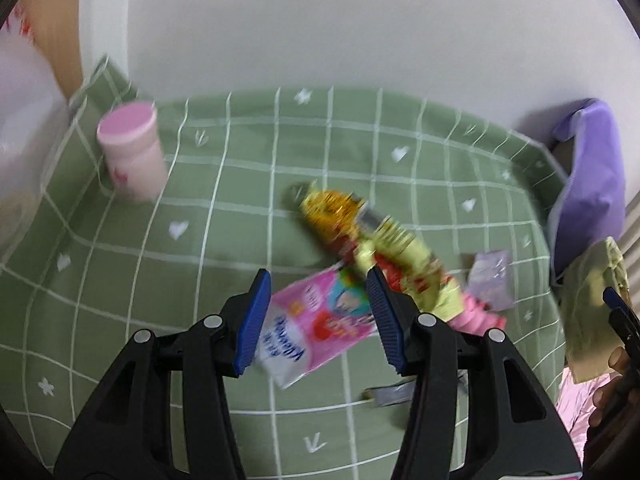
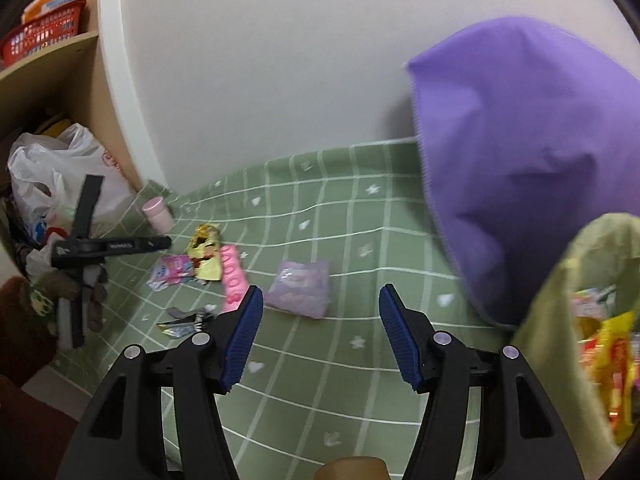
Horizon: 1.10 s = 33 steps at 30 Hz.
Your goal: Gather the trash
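Wrappers lie on the green checked cloth. A pink snack packet sits between and just beyond my open left gripper. A yellow-gold wrapper and a pink strip lie past it, and a lilac sachet is to the right. In the right wrist view my right gripper is open and empty above the cloth, with the lilac sachet, pink strip, yellow wrapper and pink packet ahead left. A yellow-green bag with wrappers inside hangs at the right.
A pink lidded cup stands at the cloth's far left corner. A purple cushion leans on the white wall at the right. A silver torn wrapper lies near the cloth's edge. A white plastic bag and shelves stand at the left.
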Tool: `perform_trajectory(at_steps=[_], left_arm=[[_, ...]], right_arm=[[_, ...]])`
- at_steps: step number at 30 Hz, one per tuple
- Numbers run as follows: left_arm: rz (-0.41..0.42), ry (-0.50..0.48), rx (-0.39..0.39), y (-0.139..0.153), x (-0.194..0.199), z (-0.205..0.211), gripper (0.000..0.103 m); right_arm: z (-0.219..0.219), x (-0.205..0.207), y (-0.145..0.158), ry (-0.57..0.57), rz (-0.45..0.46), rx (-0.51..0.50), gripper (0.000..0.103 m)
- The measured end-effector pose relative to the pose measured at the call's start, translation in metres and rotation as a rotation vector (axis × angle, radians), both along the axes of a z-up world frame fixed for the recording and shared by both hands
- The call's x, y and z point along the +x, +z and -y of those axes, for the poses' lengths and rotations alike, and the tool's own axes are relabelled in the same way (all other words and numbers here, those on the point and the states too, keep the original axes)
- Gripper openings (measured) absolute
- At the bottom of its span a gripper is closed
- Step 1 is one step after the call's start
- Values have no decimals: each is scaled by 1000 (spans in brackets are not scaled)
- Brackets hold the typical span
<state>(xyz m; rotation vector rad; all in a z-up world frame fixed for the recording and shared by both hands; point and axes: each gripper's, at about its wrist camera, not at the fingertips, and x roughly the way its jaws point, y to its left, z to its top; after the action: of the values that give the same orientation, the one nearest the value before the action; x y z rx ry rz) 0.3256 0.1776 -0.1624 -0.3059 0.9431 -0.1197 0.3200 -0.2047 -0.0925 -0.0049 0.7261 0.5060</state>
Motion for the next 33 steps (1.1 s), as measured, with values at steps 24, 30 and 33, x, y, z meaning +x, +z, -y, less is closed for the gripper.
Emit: perform_trajectory(at_steps=[24,30,33], left_arm=[[-13,58,-136,37,-73,-20,47],[-42,49,-81,35,-86,-24,47],[-57,44,-77,30,-86,-22,47]], right_arm=[[-66,69,-102,-36,-239,0,57],[-75,84,-100,-33,-206,79,43],[-80,88,-98,7,-217,65,18]])
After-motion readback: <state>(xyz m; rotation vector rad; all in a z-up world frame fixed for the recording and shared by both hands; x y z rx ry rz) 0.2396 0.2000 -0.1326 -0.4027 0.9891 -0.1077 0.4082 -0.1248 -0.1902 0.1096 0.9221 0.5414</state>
